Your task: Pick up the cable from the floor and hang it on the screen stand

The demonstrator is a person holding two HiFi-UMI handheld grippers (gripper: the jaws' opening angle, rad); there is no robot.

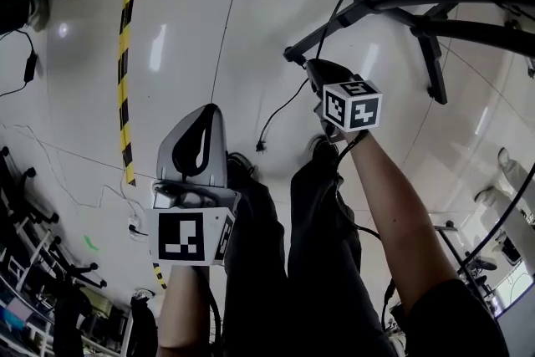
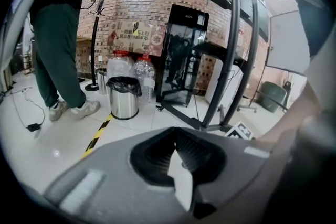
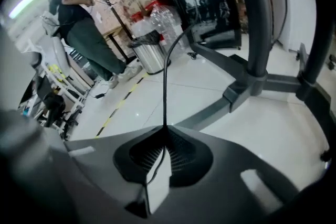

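Right gripper (image 3: 165,132) is pinched tight on the cable (image 3: 164,89). In the right gripper view the thin black cord comes straight up out of the closed jaws, then bends toward the upper right. In the head view the loose end droops down-left from that gripper, with the plug (image 1: 261,148) near the middle of the frame. I can't tell if the plug is resting on the floor (image 1: 184,38) or just off it. Another run of cord heads up toward the top edge, past the stand (image 1: 418,0), whose black legs fill the upper right.

Left gripper (image 2: 176,136) is at the lower left of the head view, jaws together with nothing in them.

My guess on handling: this thing is light and totally floppy, so weight isn't the problem, the dangling tail is. It'll swing, and the smooth jacket could slide through the pads. I'd hold it mid-length like this, not by the plug. The free gripper could grab a second spot further along, so a loop can be draped over the stand with some cord hanging on both sides.
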